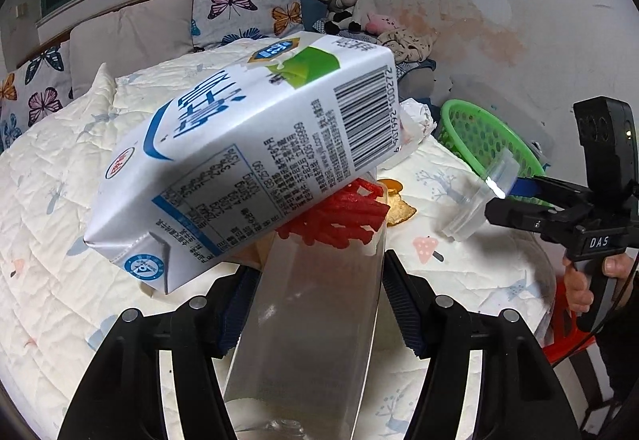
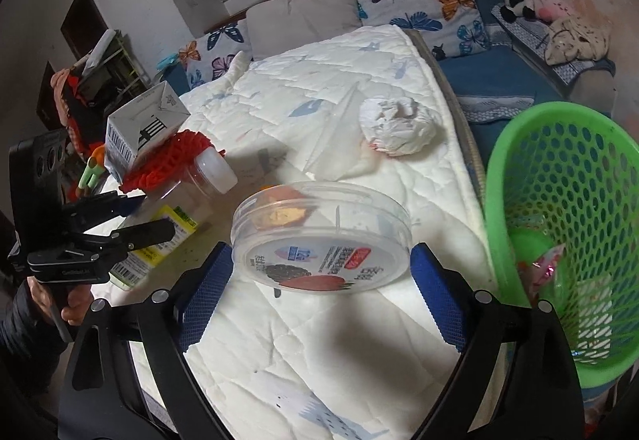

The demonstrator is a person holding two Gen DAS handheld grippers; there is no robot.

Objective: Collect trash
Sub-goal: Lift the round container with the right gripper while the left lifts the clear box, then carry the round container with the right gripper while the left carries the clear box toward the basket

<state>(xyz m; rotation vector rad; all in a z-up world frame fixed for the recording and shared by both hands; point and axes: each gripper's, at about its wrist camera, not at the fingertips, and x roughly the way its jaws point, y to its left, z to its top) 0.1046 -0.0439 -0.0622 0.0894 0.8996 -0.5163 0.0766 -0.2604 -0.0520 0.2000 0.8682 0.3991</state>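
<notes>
Here the shallow clear plastic tub [image 2: 321,236], flat axis crossways, sits clamped in the right gripper [image 2: 321,272]; the green mesh basket [image 2: 559,208] stands lower right, nearest that arm. The left gripper [image 1: 315,304] grips a clear plastic bottle [image 1: 311,320].
</notes>
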